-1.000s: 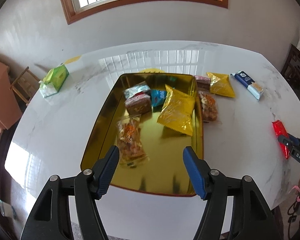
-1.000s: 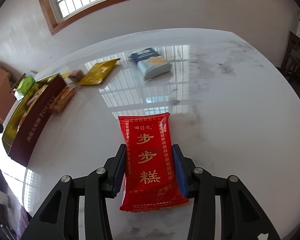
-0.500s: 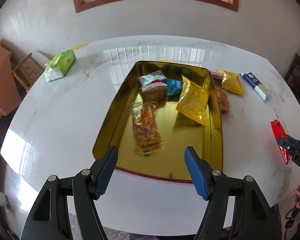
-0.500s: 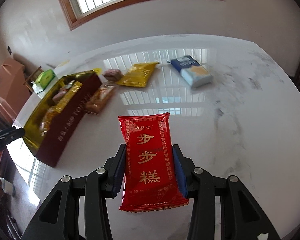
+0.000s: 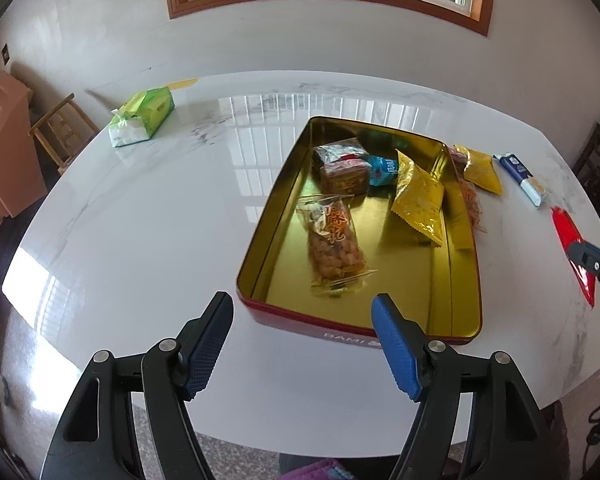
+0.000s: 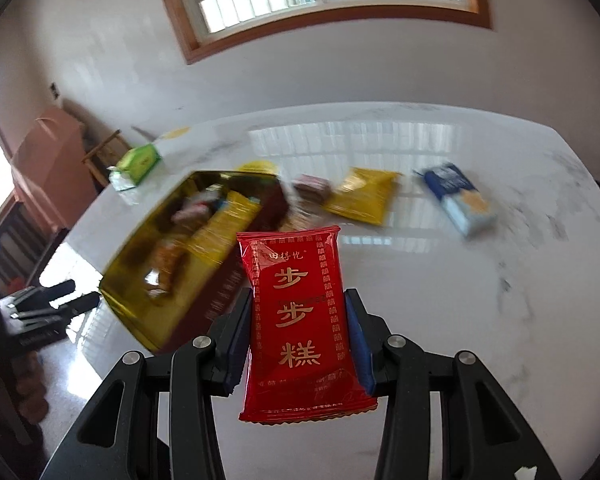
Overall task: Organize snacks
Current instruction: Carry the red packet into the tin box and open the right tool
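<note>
The right tool (image 6: 298,332) is carrying the red snack packet (image 6: 300,316), clamped between its pads, off the counter (image 6: 480,280) toward the gold tin (image 6: 140,272). The left tool (image 5: 302,340), empty, has just been opening near the tin's near edge.

The left gripper (image 5: 302,318), jaws just opening w/ nothing between them, hangs over the near end of the gold tin (image 5: 466,280), which holds a clear snack bag (image 5: 334,244) & a yellow bag (image 5: 418,200).
</note>
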Available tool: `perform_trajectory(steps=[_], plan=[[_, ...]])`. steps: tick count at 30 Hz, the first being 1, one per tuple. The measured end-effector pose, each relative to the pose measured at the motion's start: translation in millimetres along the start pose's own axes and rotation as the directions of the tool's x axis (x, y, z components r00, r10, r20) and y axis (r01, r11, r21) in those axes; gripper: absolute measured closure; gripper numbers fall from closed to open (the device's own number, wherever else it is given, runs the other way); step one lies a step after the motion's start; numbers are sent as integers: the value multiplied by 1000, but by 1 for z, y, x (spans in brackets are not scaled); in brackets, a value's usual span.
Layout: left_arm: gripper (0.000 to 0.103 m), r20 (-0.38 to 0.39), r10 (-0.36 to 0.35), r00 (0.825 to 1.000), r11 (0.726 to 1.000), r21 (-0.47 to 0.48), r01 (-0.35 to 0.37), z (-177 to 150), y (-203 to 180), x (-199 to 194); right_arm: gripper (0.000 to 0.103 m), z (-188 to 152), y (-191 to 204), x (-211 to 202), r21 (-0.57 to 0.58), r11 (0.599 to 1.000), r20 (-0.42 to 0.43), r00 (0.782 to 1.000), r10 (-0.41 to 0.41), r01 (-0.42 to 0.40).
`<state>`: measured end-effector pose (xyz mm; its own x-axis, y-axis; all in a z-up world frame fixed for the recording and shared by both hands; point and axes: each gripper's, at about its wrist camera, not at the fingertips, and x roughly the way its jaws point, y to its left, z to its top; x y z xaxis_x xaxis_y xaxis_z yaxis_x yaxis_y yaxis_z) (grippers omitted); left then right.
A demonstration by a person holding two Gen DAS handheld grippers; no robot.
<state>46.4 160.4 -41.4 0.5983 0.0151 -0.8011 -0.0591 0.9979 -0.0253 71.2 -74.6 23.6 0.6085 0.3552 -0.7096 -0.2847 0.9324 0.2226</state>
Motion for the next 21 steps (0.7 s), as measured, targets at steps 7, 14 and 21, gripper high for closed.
perform_trajectory(steps=[7, 14, 21], plan=[[27, 9, -20, 1000, 999, -45, 21, -2, 18, -8, 62, 27, 63, 38, -83, 990, -42, 993, 110, -113], [24, 61, -47, 997, 995, -85, 52, -9, 32, -20, 62, 33, 103, 102, -102, 983, -141, 980, 139, -155], [24, 43, -52, 998, 997, -62, 55, -13, 40, -18, 61, 28, 115, 138, -131, 982, -195, 974, 113, -140]])
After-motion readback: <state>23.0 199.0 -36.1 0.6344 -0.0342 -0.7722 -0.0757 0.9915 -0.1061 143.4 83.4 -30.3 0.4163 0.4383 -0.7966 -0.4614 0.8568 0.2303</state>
